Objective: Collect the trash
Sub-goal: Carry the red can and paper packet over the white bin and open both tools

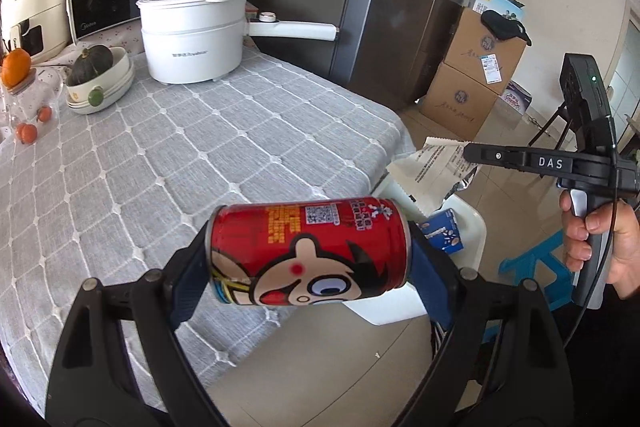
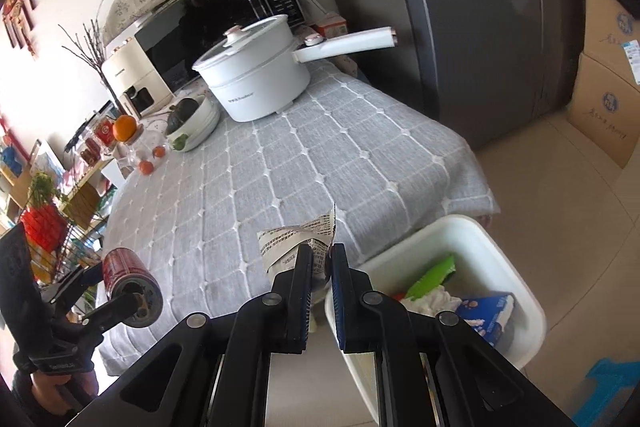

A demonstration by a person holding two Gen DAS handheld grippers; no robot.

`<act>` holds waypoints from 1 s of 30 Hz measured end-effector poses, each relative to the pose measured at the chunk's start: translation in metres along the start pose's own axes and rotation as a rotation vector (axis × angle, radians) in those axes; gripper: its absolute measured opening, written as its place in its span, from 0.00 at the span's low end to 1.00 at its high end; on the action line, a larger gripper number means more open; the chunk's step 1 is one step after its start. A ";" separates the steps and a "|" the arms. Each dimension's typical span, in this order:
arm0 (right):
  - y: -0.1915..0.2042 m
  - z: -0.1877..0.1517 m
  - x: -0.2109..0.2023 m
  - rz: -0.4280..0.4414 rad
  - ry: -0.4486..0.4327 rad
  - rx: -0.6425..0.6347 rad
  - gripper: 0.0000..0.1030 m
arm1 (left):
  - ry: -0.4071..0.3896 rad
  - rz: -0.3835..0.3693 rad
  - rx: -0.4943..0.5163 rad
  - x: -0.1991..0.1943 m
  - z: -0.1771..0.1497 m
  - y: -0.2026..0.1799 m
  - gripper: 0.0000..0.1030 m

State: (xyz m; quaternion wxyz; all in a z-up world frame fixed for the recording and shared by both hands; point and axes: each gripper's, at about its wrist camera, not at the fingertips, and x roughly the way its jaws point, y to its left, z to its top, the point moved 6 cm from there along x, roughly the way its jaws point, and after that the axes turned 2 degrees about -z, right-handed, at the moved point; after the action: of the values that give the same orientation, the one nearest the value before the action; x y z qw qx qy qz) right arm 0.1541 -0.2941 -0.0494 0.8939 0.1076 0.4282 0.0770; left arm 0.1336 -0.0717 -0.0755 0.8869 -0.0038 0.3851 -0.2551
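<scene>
The grey-clothed table (image 2: 320, 163) looks free of litter; only cookware and fruit remain at its far end. Beside its near corner, the white bin (image 2: 516, 259) already holds a blue carton (image 2: 490, 311) and scraps. The left gripper (image 1: 308, 259), jaws spread wide, clamps a red can (image 1: 308, 251) end to end near that bin; the right gripper (image 2: 322, 259) pinches a printed wrapper (image 2: 296, 235) by its rim. Both drops remain.
</scene>
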 end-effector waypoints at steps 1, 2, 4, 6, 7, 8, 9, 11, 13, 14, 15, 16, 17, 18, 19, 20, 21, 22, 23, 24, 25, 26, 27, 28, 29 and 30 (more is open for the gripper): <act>-0.011 -0.005 -0.001 -0.030 0.018 0.014 0.10 | 0.010 -0.018 0.007 0.005 -0.003 -0.009 0.86; -0.021 -0.009 -0.001 -0.049 0.039 0.038 0.10 | 0.020 -0.030 0.027 0.011 -0.006 -0.020 0.86; -0.044 -0.019 -0.002 -0.080 0.087 0.094 0.10 | 0.043 -0.044 0.079 0.024 -0.012 -0.041 0.86; -0.065 -0.027 -0.003 -0.100 0.117 0.140 0.10 | 0.072 -0.059 0.122 0.039 -0.020 -0.061 0.86; -0.075 -0.029 -0.005 -0.104 0.126 0.158 0.10 | 0.086 -0.063 0.141 0.046 -0.023 -0.070 0.86; -0.083 -0.031 -0.006 -0.110 0.130 0.172 0.10 | 0.099 -0.067 0.159 0.054 -0.026 -0.078 0.86; -0.091 -0.032 -0.008 -0.118 0.131 0.179 0.10 | 0.109 -0.072 0.174 0.060 -0.028 -0.086 0.86; -0.101 -0.034 -0.011 -0.131 0.133 0.185 0.10 | 0.125 -0.084 0.201 0.074 -0.033 -0.102 0.86; -0.109 -0.036 -0.012 -0.138 0.138 0.184 0.10 | 0.133 -0.089 0.225 0.088 -0.034 -0.114 0.86; -0.111 -0.037 -0.013 -0.143 0.141 0.179 0.10 | 0.135 -0.091 0.232 0.095 -0.034 -0.119 0.86; -0.113 -0.038 -0.013 -0.151 0.145 0.174 0.10 | 0.137 -0.094 0.238 0.101 -0.035 -0.123 0.86; -0.116 -0.039 -0.014 -0.158 0.148 0.172 0.10 | 0.137 -0.098 0.241 0.108 -0.034 -0.126 0.86; -0.118 -0.040 -0.014 -0.161 0.150 0.173 0.10 | 0.138 -0.103 0.242 0.114 -0.034 -0.130 0.86; -0.121 -0.041 -0.015 -0.165 0.152 0.174 0.10 | 0.139 -0.106 0.244 0.121 -0.034 -0.133 0.86; -0.125 -0.041 -0.016 -0.169 0.151 0.176 0.10 | 0.141 -0.103 0.244 0.127 -0.034 -0.135 0.86; -0.128 -0.041 -0.017 -0.175 0.150 0.178 0.10 | 0.147 -0.095 0.246 0.133 -0.035 -0.137 0.86; -0.131 -0.041 -0.018 -0.181 0.148 0.179 0.10 | 0.155 -0.080 0.247 0.139 -0.036 -0.138 0.86; -0.135 -0.040 -0.019 -0.187 0.146 0.181 0.10 | 0.152 -0.064 0.246 0.142 -0.037 -0.137 0.87; -0.138 -0.040 -0.020 -0.193 0.145 0.184 0.10 | 0.147 -0.050 0.243 0.144 -0.037 -0.137 0.92; -0.141 -0.040 -0.021 -0.197 0.144 0.187 0.10 | 0.146 -0.034 0.237 0.144 -0.038 -0.136 0.98; -0.143 -0.040 -0.022 -0.201 0.145 0.190 0.10 | 0.143 -0.024 0.227 0.144 -0.037 -0.134 0.99; -0.146 -0.040 -0.022 -0.205 0.146 0.192 0.10 | 0.144 -0.018 0.217 0.143 -0.036 -0.133 0.99; -0.147 -0.040 -0.022 -0.208 0.148 0.193 0.10 | 0.148 -0.011 0.208 0.142 -0.035 -0.132 0.99; -0.148 -0.041 -0.022 -0.211 0.150 0.193 0.10 | 0.151 -0.005 0.199 0.140 -0.035 -0.129 0.99; -0.149 -0.041 -0.021 -0.212 0.154 0.191 0.10 | 0.153 0.004 0.190 0.138 -0.035 -0.127 0.99; -0.148 -0.042 -0.020 -0.213 0.160 0.187 0.10 | 0.160 0.017 0.179 0.136 -0.034 -0.123 0.99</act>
State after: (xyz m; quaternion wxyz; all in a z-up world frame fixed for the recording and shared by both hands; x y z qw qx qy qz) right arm 0.1158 -0.4366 -0.0984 0.8462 0.1379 0.5123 -0.0503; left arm 0.1331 -0.2344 -0.1673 0.8523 0.0989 0.4306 -0.2802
